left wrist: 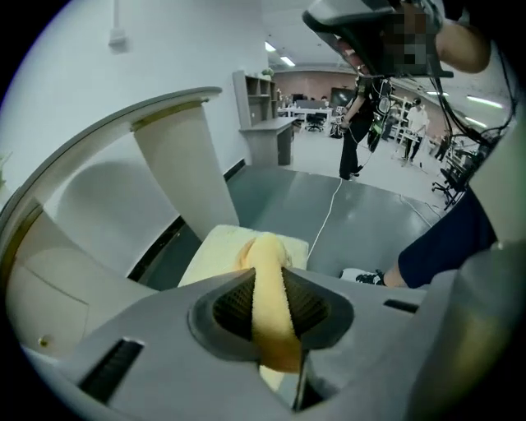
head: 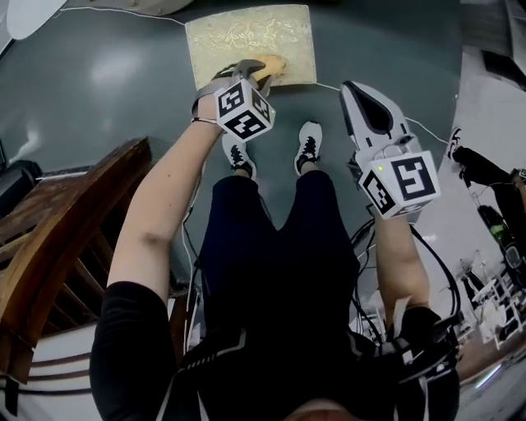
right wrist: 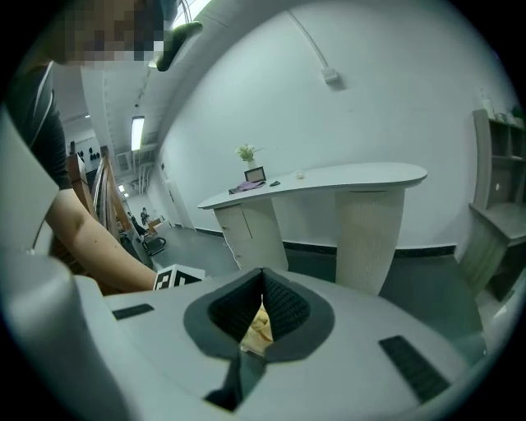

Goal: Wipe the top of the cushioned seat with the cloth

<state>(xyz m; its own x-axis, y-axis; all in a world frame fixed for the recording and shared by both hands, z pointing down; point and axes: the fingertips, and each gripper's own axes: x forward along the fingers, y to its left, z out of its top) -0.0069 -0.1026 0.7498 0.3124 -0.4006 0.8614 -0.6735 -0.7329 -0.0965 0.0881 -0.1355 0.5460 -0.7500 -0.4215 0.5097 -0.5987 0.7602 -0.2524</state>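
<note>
The cushioned seat is a pale yellow, patterned square on the grey floor ahead of my feet. My left gripper hovers at its near edge, shut on a rolled yellow cloth. In the left gripper view the cloth is pinched between the dark pads, with the seat just beyond. My right gripper is held off to the right of the seat, over bare floor, jaws together. In the right gripper view only a sliver of yellow shows through the gap behind its pads.
A brown wooden chair frame stands at the left. A thin white cable runs across the floor past the seat. My shoes are just short of the seat. A curved white counter lies beyond. Another person's legs show at right.
</note>
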